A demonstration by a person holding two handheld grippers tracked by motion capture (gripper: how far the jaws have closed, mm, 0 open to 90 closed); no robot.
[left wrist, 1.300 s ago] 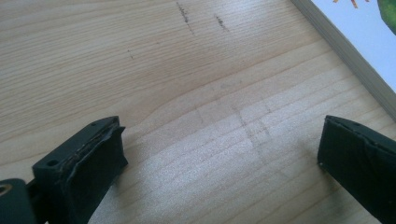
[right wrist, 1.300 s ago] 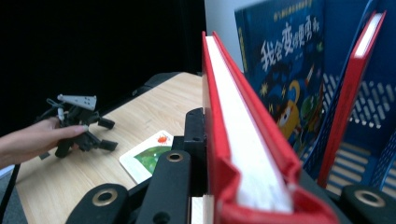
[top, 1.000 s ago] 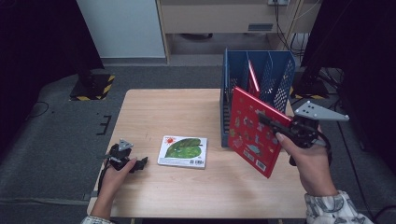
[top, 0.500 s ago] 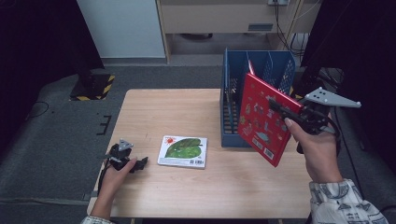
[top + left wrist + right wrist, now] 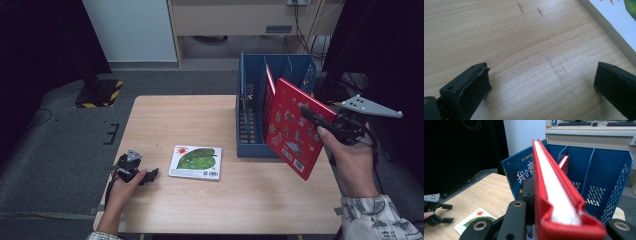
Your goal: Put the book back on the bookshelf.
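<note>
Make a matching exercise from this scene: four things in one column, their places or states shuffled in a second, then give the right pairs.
Things:
1. red book
2. green-cover book
3. blue file rack
4. left gripper

Places or states:
A. lies flat on the wooden table
B. stands at the table's far right part, with another red book in it
C. rests on the table with jaws open and nothing between them
D. held tilted in the air, clamped in the right gripper

Pairs: 1-D, 2-A, 3-B, 4-C
</note>
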